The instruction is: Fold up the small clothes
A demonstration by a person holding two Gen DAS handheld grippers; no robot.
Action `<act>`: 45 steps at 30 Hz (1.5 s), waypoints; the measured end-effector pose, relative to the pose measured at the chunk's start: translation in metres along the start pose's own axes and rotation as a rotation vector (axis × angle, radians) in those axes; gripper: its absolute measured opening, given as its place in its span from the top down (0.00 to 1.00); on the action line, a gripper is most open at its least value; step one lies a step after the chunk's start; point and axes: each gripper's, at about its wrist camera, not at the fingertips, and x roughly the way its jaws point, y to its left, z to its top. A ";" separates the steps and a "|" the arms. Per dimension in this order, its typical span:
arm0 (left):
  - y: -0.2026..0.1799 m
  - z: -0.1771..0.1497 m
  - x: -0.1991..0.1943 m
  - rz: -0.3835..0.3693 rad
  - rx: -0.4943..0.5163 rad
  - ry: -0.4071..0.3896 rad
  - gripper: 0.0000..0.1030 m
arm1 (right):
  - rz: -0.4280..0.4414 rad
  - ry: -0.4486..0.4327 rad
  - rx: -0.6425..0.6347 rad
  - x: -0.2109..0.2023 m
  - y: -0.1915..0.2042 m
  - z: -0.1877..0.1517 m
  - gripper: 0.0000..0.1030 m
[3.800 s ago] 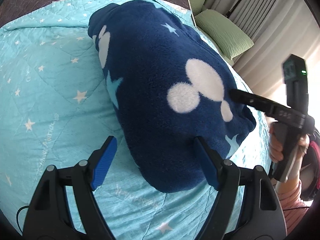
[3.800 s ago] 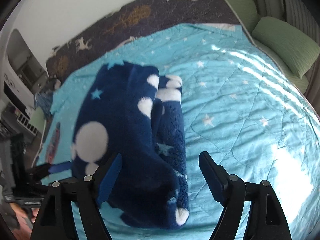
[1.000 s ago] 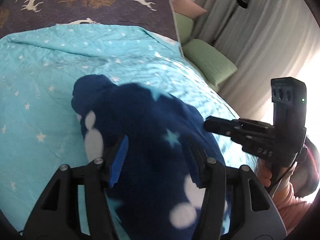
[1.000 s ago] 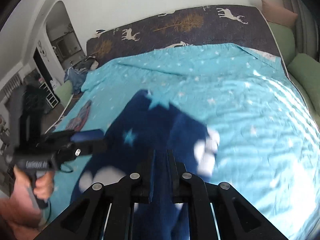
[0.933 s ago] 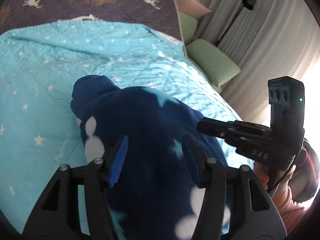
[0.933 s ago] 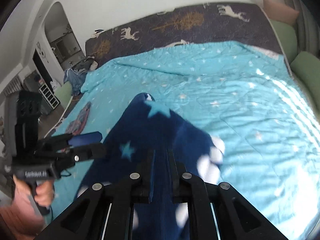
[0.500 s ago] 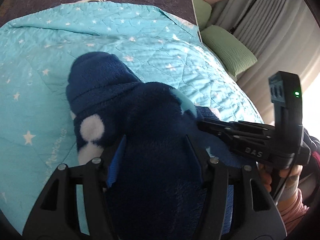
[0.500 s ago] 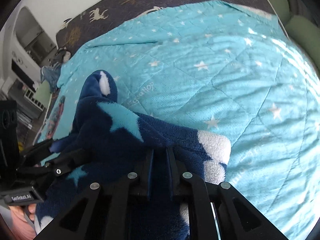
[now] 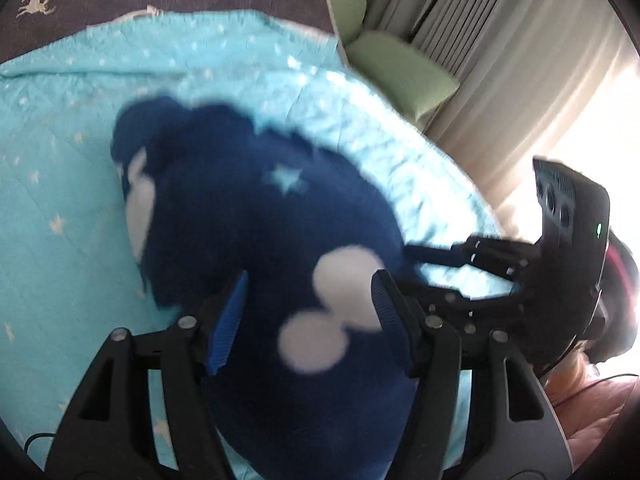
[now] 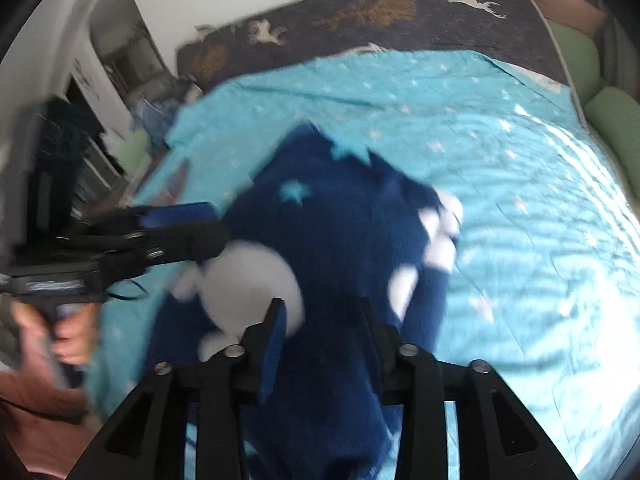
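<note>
Fleece garment (image 9: 256,240) bunched at frame centre on quilt (image 9: 60,264). Left gripper (image 9: 308,316) and right gripper (image 10: 320,332) both part-open, straddling fabric w/o pinching. Risk: fold layers spring apart, unheld.

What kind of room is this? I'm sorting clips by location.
Most likely a bedroom: a bed under a turquoise star quilt, a dark deer-print blanket at its head, green pillows and curtains alongside.

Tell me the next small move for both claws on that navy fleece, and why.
Probably back both claws off. The left claw and right claw stand open, and the navy fleece lies bunched on the blue quilt, so it looks released; blur hides the fold's neatness.
</note>
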 end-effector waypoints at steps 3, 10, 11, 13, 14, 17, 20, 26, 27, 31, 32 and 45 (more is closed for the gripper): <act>-0.002 -0.012 0.014 0.074 0.038 -0.033 0.34 | 0.024 0.042 0.119 0.030 -0.019 -0.009 0.31; -0.013 -0.015 -0.009 0.120 0.052 -0.054 0.32 | 0.057 0.023 0.189 0.011 -0.028 -0.015 0.32; -0.014 -0.017 -0.013 0.120 0.043 -0.057 0.31 | 0.039 0.008 0.171 0.002 -0.025 -0.016 0.32; -0.015 -0.020 -0.022 0.106 0.019 -0.061 0.30 | 0.037 -0.008 0.167 -0.011 -0.023 -0.021 0.32; -0.015 -0.023 -0.027 0.093 0.014 -0.063 0.30 | 0.045 -0.017 0.173 -0.018 -0.023 -0.023 0.32; -0.017 -0.033 -0.041 0.030 0.004 -0.060 0.30 | 0.091 -0.056 0.139 -0.039 -0.014 -0.030 0.66; -0.017 -0.044 -0.051 -0.042 -0.004 -0.029 0.30 | 0.115 -0.084 0.083 -0.051 -0.003 -0.036 0.94; -0.003 -0.073 -0.013 -0.187 -0.026 0.113 0.30 | -0.011 0.109 0.047 0.001 0.009 -0.054 0.98; 0.006 -0.078 -0.001 -0.204 -0.066 0.120 0.30 | -0.003 0.131 0.078 0.019 0.004 -0.061 0.98; 0.014 -0.076 -0.004 -0.236 -0.127 0.096 0.30 | 0.009 0.100 0.109 0.019 0.005 -0.060 0.98; 0.014 -0.074 -0.008 -0.237 -0.127 0.093 0.30 | 0.006 0.095 0.100 0.018 0.007 -0.060 0.98; 0.031 -0.060 -0.052 -0.019 -0.125 -0.059 0.21 | -0.051 -0.008 0.015 -0.024 0.024 -0.042 0.82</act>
